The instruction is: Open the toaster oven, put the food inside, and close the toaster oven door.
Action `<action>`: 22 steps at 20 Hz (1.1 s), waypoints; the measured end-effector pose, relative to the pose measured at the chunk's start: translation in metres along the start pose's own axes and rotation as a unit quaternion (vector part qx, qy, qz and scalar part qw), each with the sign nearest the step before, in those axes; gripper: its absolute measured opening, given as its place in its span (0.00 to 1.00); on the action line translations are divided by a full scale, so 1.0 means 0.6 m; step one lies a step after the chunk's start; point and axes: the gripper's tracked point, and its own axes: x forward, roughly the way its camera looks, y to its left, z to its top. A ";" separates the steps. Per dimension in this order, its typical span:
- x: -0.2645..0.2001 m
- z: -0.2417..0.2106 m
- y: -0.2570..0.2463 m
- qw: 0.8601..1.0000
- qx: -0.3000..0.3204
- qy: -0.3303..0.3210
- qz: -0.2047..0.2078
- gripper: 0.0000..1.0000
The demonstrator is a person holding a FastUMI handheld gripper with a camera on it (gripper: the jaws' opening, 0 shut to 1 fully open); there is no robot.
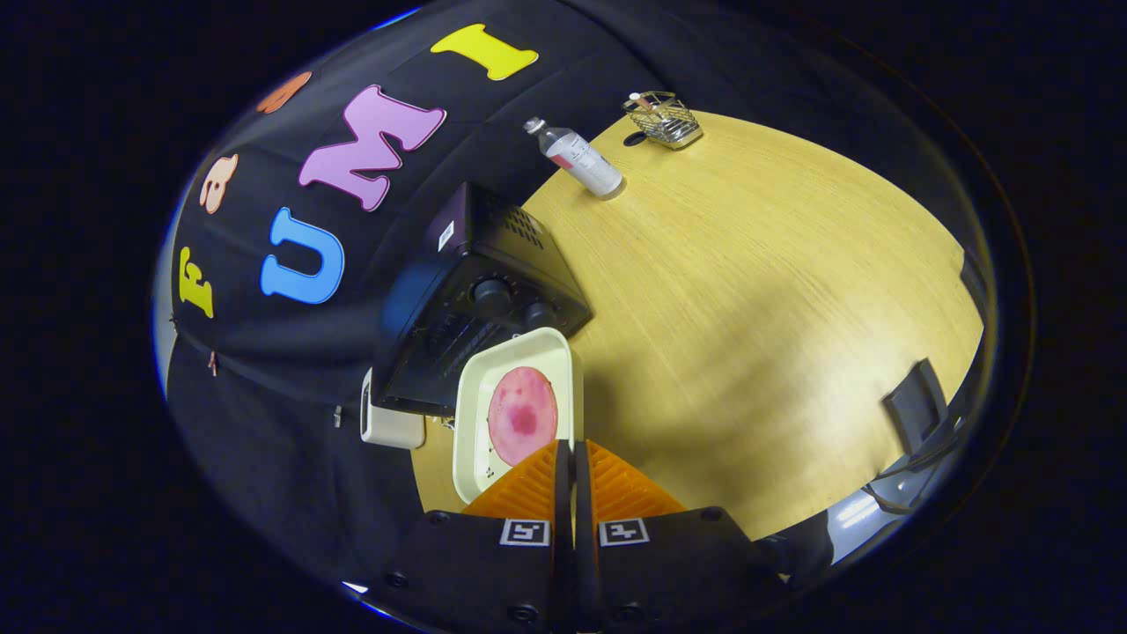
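Note:
My gripper (572, 453) is shut on the near right rim of a cream tray (475, 401), which runs between the two fingers. A round pink slice of food (522, 416) lies in the tray, just ahead of the fingertips. Beyond the tray stands the black toaster oven (475, 299) against the booth wall, with two knobs on its front. The tray's far end overlaps the oven's front. I cannot tell whether the oven door is open, since the tray hides that part.
The wooden table (748, 308) spreads wide beyond and beside the fingers. A plastic bottle (581, 160) and a wire basket (665, 119) stand at its far edge. A white box (392, 423) sits beside the oven. A dark object with cables (916, 407) lies at the table's near side.

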 end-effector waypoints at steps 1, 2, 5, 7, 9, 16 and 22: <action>0.007 -0.013 0.015 1.000 0.000 -0.001 0.000 0.06; 0.018 -0.022 0.029 1.000 0.000 -0.004 -0.001 0.06; 0.056 -0.046 0.075 1.000 -0.005 -0.008 0.003 0.06; 0.084 -0.062 0.103 1.000 -0.008 -0.013 0.006 0.06; 0.116 -0.073 0.131 1.000 -0.002 -0.020 0.012 0.06; 0.223 -0.046 0.194 0.996 0.041 -0.071 0.020 0.06; 0.299 -0.013 0.215 0.989 0.079 -0.124 0.022 0.06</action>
